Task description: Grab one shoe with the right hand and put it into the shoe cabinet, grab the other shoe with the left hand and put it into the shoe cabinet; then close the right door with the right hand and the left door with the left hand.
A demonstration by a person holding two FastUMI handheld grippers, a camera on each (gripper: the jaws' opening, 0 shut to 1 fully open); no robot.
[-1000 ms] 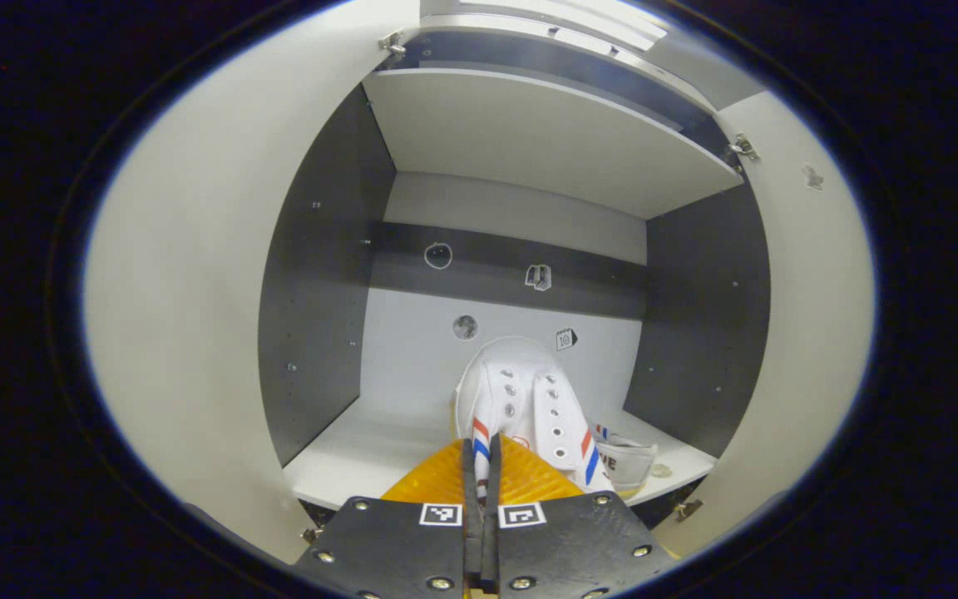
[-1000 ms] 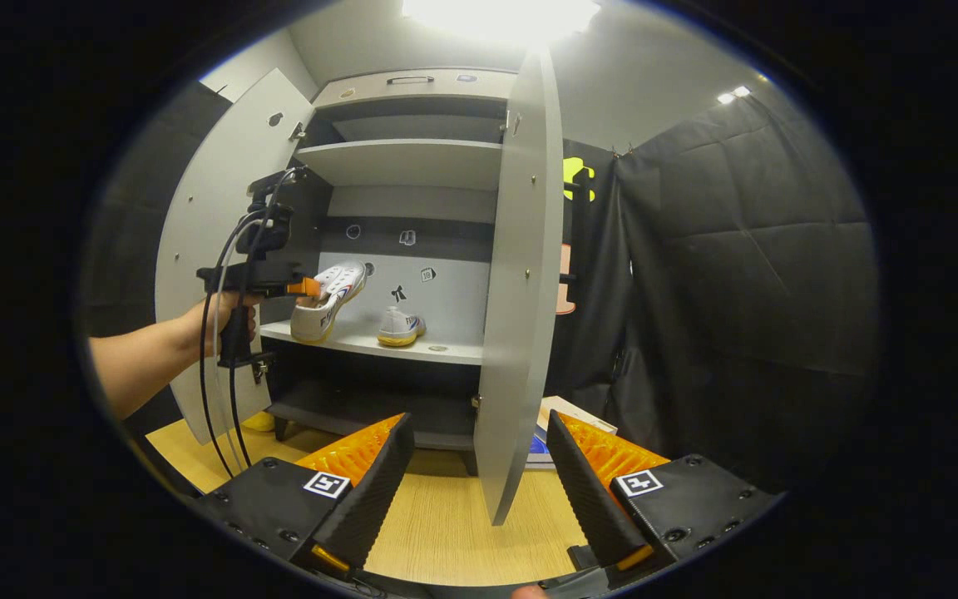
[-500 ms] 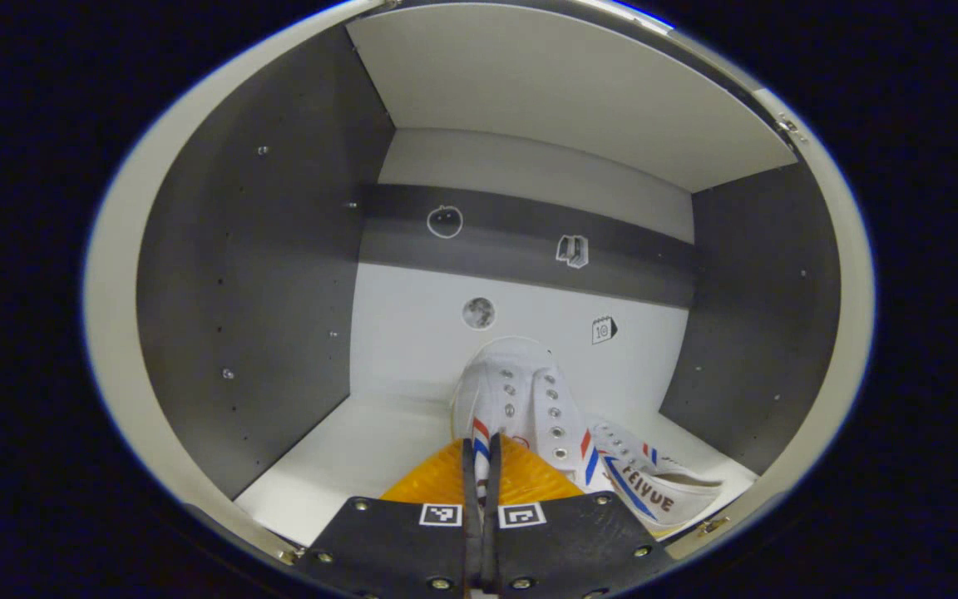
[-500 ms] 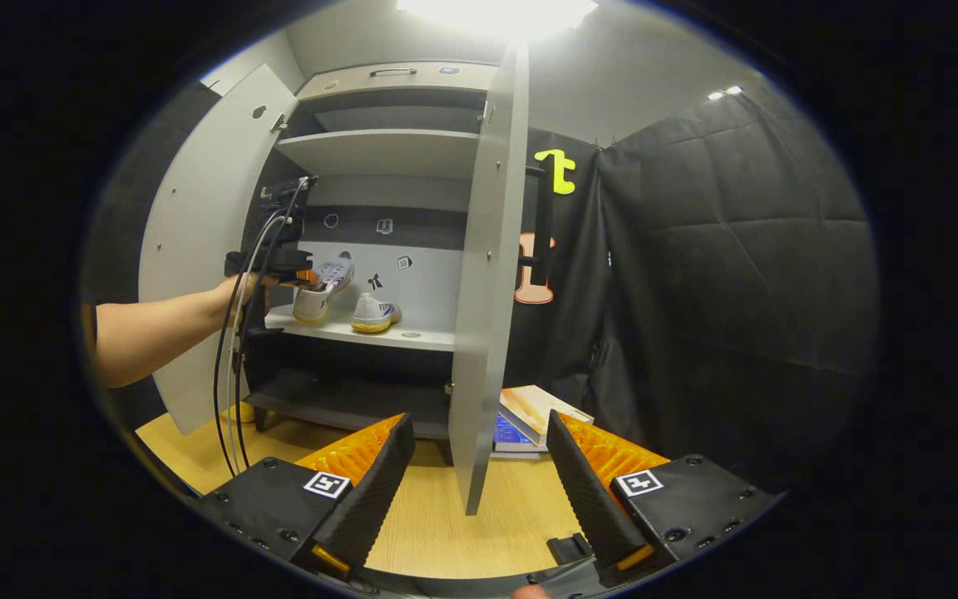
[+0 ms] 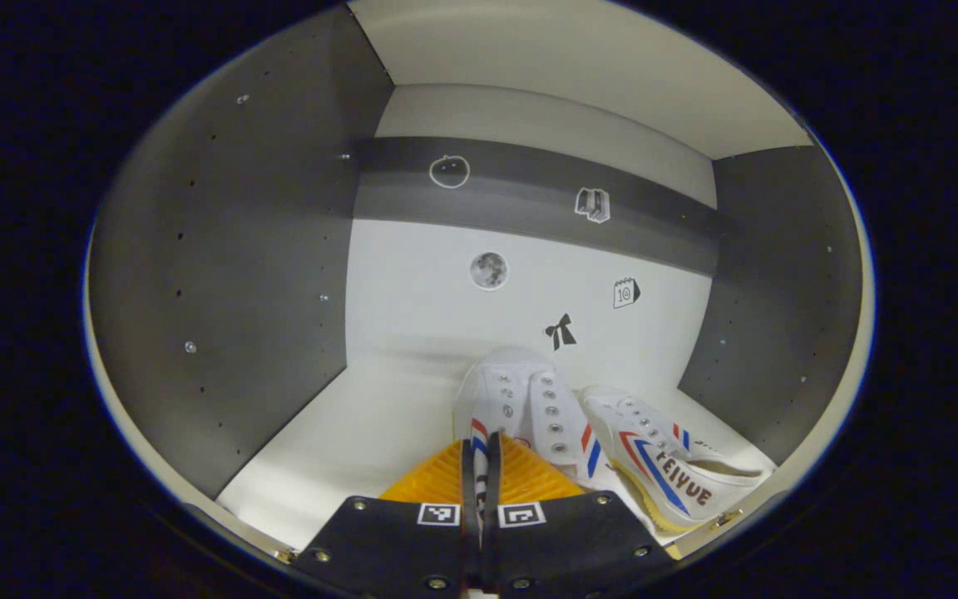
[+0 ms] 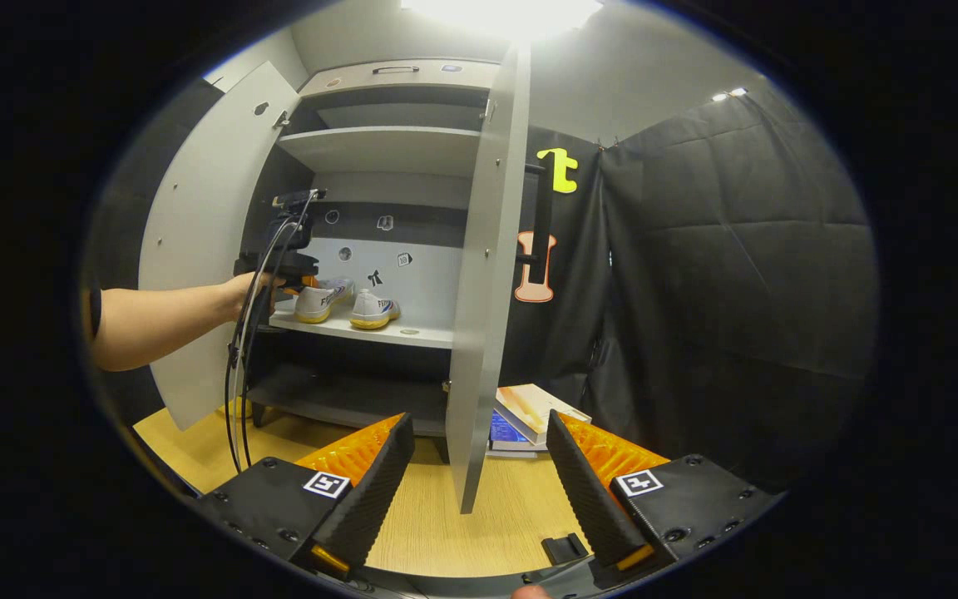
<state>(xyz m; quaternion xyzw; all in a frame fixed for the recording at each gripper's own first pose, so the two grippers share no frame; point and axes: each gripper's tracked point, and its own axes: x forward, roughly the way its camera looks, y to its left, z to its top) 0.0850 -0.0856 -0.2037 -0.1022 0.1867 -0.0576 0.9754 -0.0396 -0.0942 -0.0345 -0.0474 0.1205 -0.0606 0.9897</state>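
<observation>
My left gripper (image 5: 479, 453) is shut on the heel collar of a white shoe (image 5: 520, 399) with red and blue stripes, deep inside the cabinet's middle compartment. That shoe points at the back wall and sits low over the white shelf (image 5: 362, 424). The second white shoe (image 5: 662, 466) lies on the shelf just to its right. From the right gripper view, both shoes (image 6: 319, 301) (image 6: 372, 309) are level side by side on the shelf, with the left gripper (image 6: 283, 274) and a person's arm (image 6: 163, 320) reaching in. My right gripper (image 6: 479, 491) hangs open and holds nothing, well in front of the cabinet.
Both cabinet doors stand open: the left door (image 6: 204, 241) swung wide, the right door (image 6: 483, 274) edge-on straight ahead of my right gripper. Books (image 6: 529, 412) lie on the wooden floor (image 6: 429, 516) beside the cabinet. A cable (image 6: 238, 374) hangs from the left gripper.
The left gripper has pushed deeper into the compartment and lowered its shoe from a tilted pose to level beside the other shoe. The right gripper has barely moved.
</observation>
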